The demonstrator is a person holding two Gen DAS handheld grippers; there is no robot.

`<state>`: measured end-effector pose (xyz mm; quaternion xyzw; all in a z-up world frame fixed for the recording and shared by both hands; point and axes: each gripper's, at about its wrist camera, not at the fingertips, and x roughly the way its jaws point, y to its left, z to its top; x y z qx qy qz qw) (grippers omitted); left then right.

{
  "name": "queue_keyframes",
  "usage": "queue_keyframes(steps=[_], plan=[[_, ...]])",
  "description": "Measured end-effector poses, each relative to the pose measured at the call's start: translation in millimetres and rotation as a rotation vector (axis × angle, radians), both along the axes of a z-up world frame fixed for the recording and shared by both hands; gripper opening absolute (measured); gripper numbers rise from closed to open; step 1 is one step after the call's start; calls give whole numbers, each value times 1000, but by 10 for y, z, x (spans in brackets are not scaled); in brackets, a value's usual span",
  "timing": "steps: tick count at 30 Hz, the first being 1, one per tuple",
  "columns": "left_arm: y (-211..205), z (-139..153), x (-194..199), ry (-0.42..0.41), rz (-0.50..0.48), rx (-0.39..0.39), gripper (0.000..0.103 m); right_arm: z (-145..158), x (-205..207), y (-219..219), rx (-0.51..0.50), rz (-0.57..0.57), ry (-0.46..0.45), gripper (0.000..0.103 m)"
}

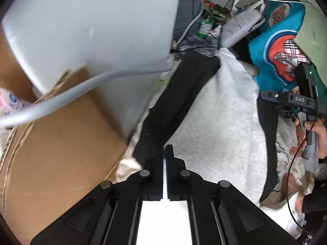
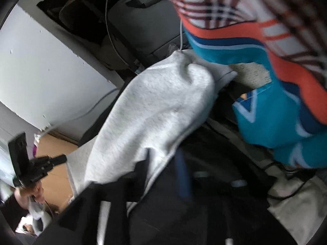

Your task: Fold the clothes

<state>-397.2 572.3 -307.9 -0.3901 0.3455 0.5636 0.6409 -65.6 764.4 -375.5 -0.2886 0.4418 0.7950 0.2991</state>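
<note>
Left gripper (image 1: 165, 149) pressed together, empty, over black garment (image 1: 173, 102); right gripper's (image 2: 184, 179) spread unclear — no legible writing.

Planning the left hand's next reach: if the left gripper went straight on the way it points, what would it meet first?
Probably the black garment lying just beyond the left gripper, beside the white fleece; depth is unclear.

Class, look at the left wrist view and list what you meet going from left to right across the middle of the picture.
Cardboard box → black garment → white fleecy garment → teal printed cloth → right gripper held in a hand.
</note>
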Motion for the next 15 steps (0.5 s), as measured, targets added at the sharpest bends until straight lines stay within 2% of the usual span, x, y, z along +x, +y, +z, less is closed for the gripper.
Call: queue_keyframes(steps=[1, 3, 5, 6, 7, 8, 15], plan=[[-14, -12, -27, -2, 8, -1, 1, -18, -26, 10, -7, -6, 8, 55], [-51, -30, -94, -6, 19, -2, 1, -81, -85, 34, -23, -19, 11, 55], [-63, -43, -128, -13, 23, 2, 1, -160, -132, 76, -47, -37, 4, 51], [-60, -47, -134, -15, 23, 5, 1, -188, -137, 94, -55, -47, -4, 34], [-59, -44, -136, -15, 21, 11, 1, -202, -136, 109, -58, -54, -15, 8], [-57, -35, -134, -15, 21, 19, 1, -210, -124, 122, -64, -59, -18, 5], [22, -67, -69, -6, 30, 35, 1, -131, 50, 76, -66, -88, -11, 4]])
